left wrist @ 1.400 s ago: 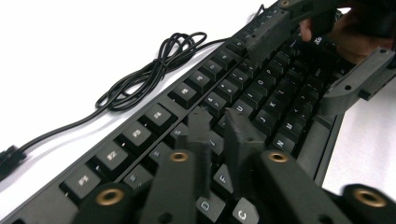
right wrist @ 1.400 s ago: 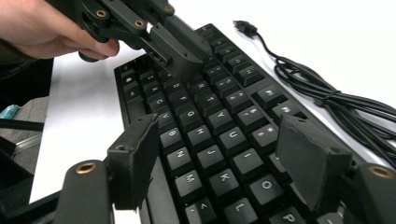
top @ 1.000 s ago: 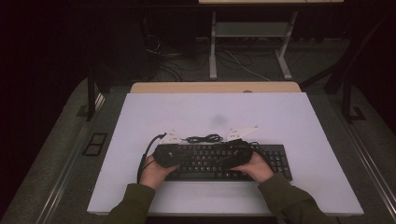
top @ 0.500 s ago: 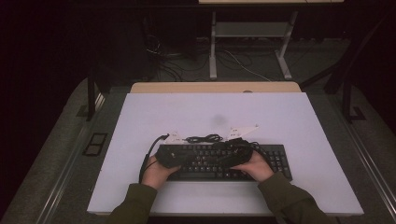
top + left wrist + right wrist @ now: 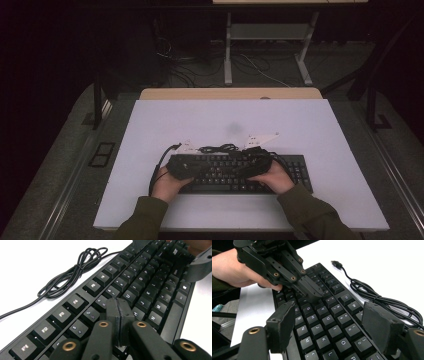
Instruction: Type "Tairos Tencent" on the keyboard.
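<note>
A black keyboard (image 5: 292, 170) lies near the front of the white table (image 5: 225, 117). My left gripper (image 5: 192, 166) is over the keyboard's left half. Its jaws are shut together with nothing between them, the tip (image 5: 119, 308) resting down on the middle letter keys (image 5: 140, 302). My right gripper (image 5: 250, 165) hovers over the keyboard's middle with its jaws open wide (image 5: 329, 312), keys showing between the two pads (image 5: 283, 323). It looks across at the shut left gripper (image 5: 310, 291). The keyboard's cable (image 5: 72, 272) lies coiled behind it, its USB plug (image 5: 336, 263) loose on the table.
A wooden strip (image 5: 230, 93) runs along the table's far edge. Beyond it on the floor stand a metal frame (image 5: 270, 35) and loose cables (image 5: 250, 62). Bare white table lies behind and to both sides of the keyboard.
</note>
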Available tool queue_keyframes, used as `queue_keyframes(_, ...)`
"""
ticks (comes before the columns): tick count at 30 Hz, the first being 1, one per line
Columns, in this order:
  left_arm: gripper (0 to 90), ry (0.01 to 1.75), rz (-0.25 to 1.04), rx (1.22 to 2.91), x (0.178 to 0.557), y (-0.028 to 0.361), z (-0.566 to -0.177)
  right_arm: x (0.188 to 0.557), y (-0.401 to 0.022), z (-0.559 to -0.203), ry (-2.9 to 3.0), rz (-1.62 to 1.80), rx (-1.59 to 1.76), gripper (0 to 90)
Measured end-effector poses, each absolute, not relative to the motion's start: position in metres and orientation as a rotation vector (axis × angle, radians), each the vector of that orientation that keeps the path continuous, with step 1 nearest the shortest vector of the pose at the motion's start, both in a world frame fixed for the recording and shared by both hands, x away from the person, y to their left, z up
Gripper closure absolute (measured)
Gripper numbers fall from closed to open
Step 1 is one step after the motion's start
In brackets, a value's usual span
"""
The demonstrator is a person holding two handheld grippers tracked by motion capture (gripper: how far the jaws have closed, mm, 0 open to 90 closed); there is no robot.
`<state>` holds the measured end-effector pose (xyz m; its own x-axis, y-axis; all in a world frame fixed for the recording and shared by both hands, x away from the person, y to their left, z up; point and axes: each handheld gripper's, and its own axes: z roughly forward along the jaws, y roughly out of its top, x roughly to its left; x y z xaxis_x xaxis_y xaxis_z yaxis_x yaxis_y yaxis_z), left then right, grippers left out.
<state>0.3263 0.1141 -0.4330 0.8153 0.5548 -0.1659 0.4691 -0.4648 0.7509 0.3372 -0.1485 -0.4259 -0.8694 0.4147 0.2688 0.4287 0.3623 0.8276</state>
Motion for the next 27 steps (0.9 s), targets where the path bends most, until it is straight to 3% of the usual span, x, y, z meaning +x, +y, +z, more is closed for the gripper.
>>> queue_keyframes(9, 81.2, 0.742, 0.120, 2.112, 0.325, 0.114, -0.429, 0.339, -0.156, -0.426, -2.562, -1.594, -0.820, 24.2)
queue_keyframes(27, 45.9, 0.726, 0.135, 2.055, 0.314, 0.128, -0.422, 0.336, -0.181, -0.424, -2.575, -1.635, -0.849, 18.2)
